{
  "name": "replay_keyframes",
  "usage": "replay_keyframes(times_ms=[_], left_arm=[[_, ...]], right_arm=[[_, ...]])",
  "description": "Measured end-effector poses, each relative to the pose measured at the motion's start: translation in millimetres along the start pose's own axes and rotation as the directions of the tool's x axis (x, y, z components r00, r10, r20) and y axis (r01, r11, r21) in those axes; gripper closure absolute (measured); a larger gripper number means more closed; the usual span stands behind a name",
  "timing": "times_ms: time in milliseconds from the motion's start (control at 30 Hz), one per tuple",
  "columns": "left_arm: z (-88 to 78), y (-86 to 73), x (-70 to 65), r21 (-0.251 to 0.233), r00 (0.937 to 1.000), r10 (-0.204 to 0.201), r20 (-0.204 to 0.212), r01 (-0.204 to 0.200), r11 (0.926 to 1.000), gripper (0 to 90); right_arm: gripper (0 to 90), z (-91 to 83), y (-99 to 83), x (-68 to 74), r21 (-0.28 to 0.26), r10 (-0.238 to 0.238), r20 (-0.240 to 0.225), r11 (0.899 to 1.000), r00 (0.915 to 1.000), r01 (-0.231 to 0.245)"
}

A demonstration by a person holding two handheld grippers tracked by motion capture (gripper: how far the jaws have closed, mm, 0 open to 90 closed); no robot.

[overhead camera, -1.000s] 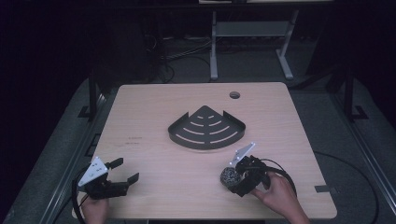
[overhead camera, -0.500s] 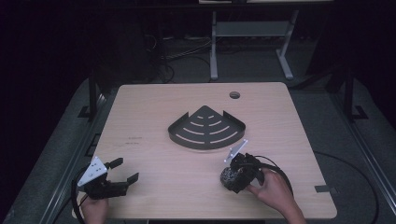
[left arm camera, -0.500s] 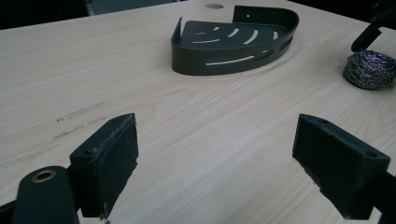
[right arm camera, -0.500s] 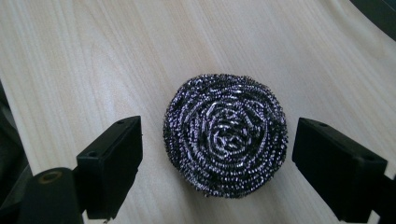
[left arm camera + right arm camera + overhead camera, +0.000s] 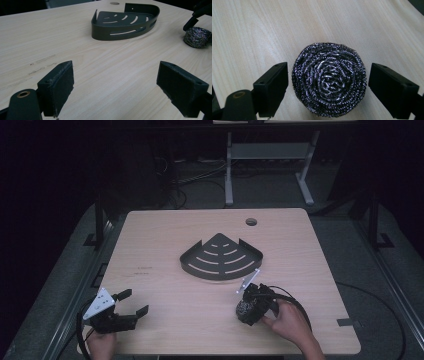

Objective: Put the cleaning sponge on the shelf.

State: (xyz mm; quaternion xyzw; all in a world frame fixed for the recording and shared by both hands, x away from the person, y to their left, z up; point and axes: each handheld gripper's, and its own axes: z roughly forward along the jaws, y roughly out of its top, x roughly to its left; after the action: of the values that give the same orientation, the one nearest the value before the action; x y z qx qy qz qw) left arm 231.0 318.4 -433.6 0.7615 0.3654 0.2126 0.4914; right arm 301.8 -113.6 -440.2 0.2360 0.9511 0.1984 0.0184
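Worktop [image 5: 165,245]: pale wood-grain laminate, smooth, faint sheen. Scouring pad [image 5: 329,78]: coiled steel wire, glinting, rough. Corner caddy [image 5: 125,21]: dark, matt, smooth, slotted; looks like coated metal. Right gripper [image 5: 328,86] fingers [image 5: 272,87]: black, matt, hard-looking. Left gripper [image 5: 115,85] fingers [image 5: 60,86]: finely textured dark pads, slightly fuzzy edges.

The table [image 5: 165,245] is pale wood with fine lengthwise grain. The corner shelf caddy [image 5: 221,257] is dark grey-green with curved slots. The steel wool scourer [image 5: 329,78] is shiny silver-grey, its strands coiled in a spiral.
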Motion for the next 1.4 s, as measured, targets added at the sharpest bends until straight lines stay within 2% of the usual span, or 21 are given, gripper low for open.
replay_keyframes(times_ms=[600,833,1133,1400], left_arm=[[-0.2,0.0,0.3,-0.001,1.0000,0.001,0.001,0.000,1.0000,13.7],[-0.3,-0.1,0.4,-0.003,1.0000,-0.003,0.001,0.003,1.0000,13.7],[-0.8,-0.2,1.1,-0.006,1.0000,-0.005,0.003,0.005,1.0000,13.7],[-0.7,-0.3,1.1,-0.006,1.0000,-0.006,0.003,0.006,1.0000,13.7]], right_arm=[[22.4,7.0,-0.3,0.6,0.024,-0.004,0.008,1.000,1.0000,0.003],[28.1,7.6,-0.3,0.7,0.028,-0.008,0.001,1.000,1.0000,0.008],[30.9,2.6,0.0,2.0,0.015,-0.026,-0.005,1.000,0.9996,0.026],[30.9,-6.2,2.9,0.1,-0.004,-0.024,-0.008,1.000,0.9997,0.024]])
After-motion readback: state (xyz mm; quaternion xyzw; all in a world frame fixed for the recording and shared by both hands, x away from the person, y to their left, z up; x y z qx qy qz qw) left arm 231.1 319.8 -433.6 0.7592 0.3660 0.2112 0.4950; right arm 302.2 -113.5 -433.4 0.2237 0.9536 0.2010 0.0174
